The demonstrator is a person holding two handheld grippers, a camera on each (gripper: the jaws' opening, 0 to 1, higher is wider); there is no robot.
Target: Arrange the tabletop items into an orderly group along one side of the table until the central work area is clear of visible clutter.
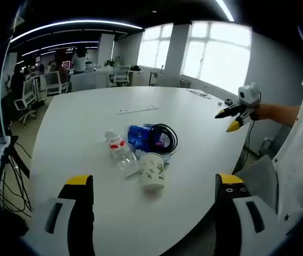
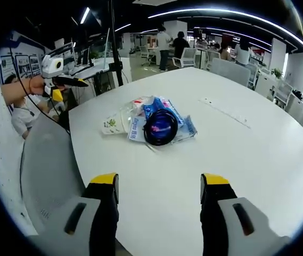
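- Both claws, left [image 1: 154, 184] and right [image 2: 159, 181], stand wide open, holding nothing.
- Paper cup [image 1: 152, 170], plastic bottle [image 1: 121, 152], blue packet [image 1: 139, 136] and black cable coil [image 1: 163, 137] cluster mid-counter [image 1: 76, 133].
- All look light; the cup crushes easily, so grip low.

Bright daylight pours through the big blown-out windows [image 1: 215, 53] at the upper right of the left gripper view. Long ceiling light strips [image 2: 231, 16] bend near the edges. The shiny round white table [image 2: 247, 160] shows soft, faint shadows. Far things look blurry.
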